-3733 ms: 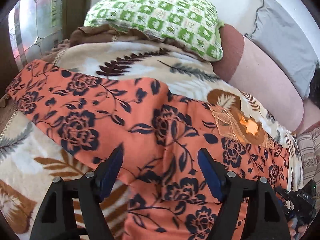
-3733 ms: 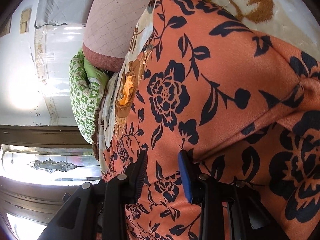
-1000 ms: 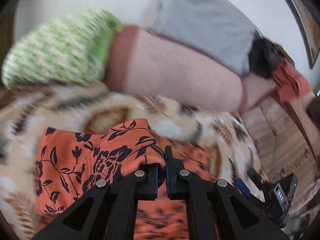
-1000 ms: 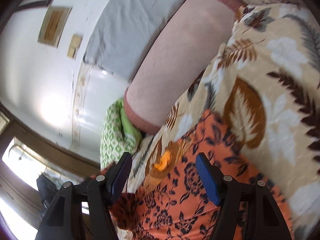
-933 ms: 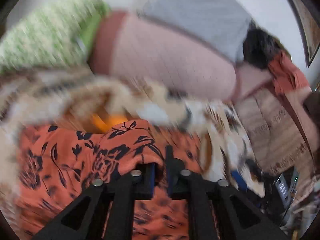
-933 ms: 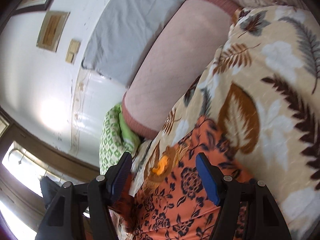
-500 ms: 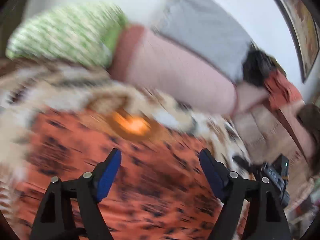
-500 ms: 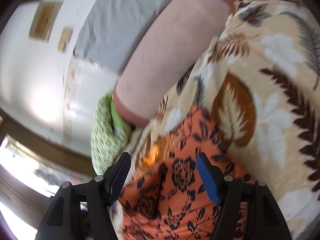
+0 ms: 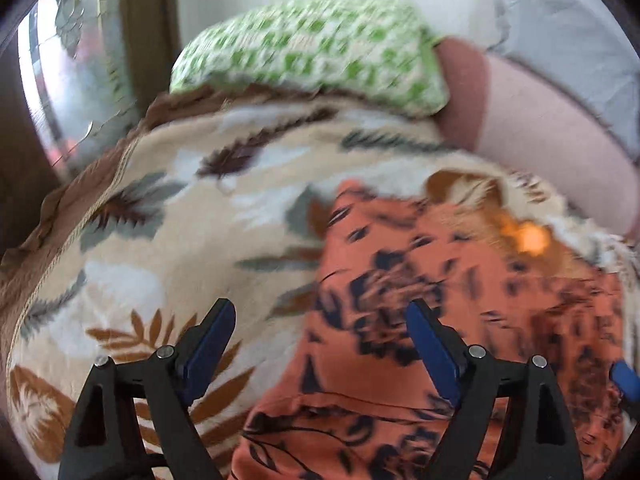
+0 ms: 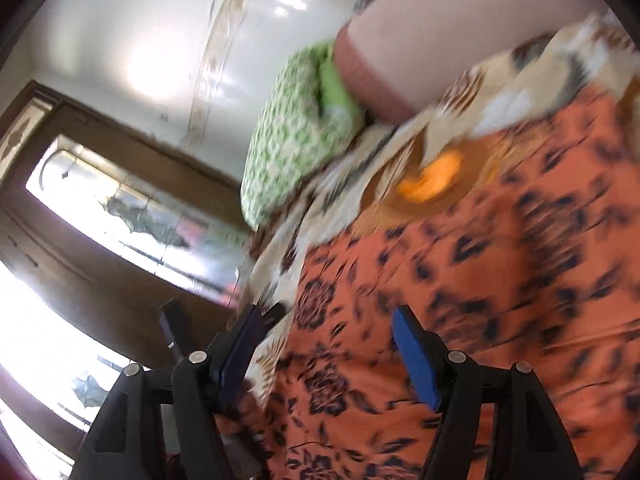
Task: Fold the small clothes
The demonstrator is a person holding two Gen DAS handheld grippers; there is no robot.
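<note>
Bedding fills most of both views: a cream blanket (image 9: 168,248) printed with brown and grey leaves covers the bed, with a pink bolster (image 9: 532,120) and a green-checked pillow (image 9: 312,52) lying at its far edge against the wall. On the blanket lies the orange garment (image 9: 460,320) with its dark floral print, spread over the right-hand part of the left wrist view and filling the lower right of the right wrist view (image 10: 480,300). It looks already doubled at least once, since a straight edge or seam runs across it near the bottom of the left wrist view, though motion blur makes the layers hard to count. An orange-yellow patch (image 9: 528,236) shows at its far edge, near the bolster. The left gripper (image 9: 320,344) hangs above the garment's left border, its jaws opening with nothing pinched between them. The right gripper (image 10: 324,344) is likewise released, jaws apart over the cloth's edge without pressing on it. My judgement is that one fold is laid down and at least another remains, followed by smoothing, before this piece counts as done.
</note>
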